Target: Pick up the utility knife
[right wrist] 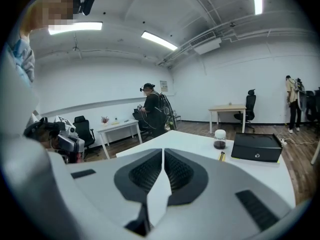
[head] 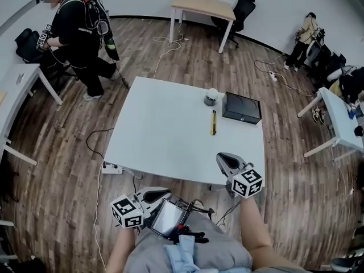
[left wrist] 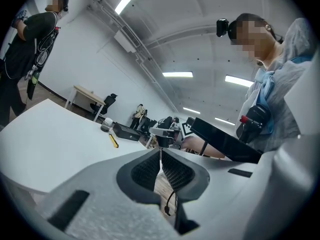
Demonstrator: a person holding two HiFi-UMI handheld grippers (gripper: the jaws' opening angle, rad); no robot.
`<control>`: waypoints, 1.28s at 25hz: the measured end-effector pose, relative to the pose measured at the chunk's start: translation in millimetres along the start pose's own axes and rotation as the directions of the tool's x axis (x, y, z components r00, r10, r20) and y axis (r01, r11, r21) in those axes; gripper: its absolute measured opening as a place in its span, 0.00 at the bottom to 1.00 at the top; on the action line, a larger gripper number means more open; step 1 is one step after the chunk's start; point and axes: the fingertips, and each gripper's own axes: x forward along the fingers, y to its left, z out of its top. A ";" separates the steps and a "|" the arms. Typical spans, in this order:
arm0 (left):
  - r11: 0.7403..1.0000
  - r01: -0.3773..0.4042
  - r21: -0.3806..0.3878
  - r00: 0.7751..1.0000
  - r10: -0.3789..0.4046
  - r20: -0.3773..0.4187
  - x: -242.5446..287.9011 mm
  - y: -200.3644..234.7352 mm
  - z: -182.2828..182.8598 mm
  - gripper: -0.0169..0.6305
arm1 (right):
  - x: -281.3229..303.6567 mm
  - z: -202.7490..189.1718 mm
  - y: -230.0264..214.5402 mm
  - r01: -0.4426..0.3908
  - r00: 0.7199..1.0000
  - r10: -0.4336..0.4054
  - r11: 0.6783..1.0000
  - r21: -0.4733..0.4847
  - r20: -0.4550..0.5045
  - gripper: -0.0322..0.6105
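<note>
utility knife on table beside black box, left hand-held gripper, right hand-held gripper pressed together by near edge

White table stretched ahead of right gripper. Black box sat farther ahead, slightly right, near table's far edge. Jar with white lid stood just beside box, on its left. Well beyond both: wooden desk, black office chair. Person in black stood far ahead-left of left gripper. Power strip lay on wood floor, ahead-left of same gripper.
</note>
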 end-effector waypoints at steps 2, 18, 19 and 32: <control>1.000 -0.002 -0.002 1.000 0.002 -0.003 -0.9 -1.1 -0.9 0.05 | 5.9 -3.0 -6.7 0.009 1.000 -0.009 1.000 -0.002 -0.014 0.10; 0.999 -0.037 -0.024 0.999 0.036 -0.033 -10.8 6.4 -12.8 0.05 | 47.2 -40.0 -60.3 0.118 0.985 -0.118 0.993 -0.006 -0.129 0.10; 0.999 -0.038 -0.025 0.999 0.037 -0.035 -11.1 6.5 -13.6 0.05 | 49.7 -42.7 -63.6 0.123 0.983 -0.122 0.992 -0.006 -0.138 0.10; 0.996 -0.072 -0.048 0.997 0.070 -0.042 -10.7 17.4 -16.6 0.05 | 74.3 -63.2 -103.9 0.177 0.965 -0.170 0.984 0.019 -0.198 0.10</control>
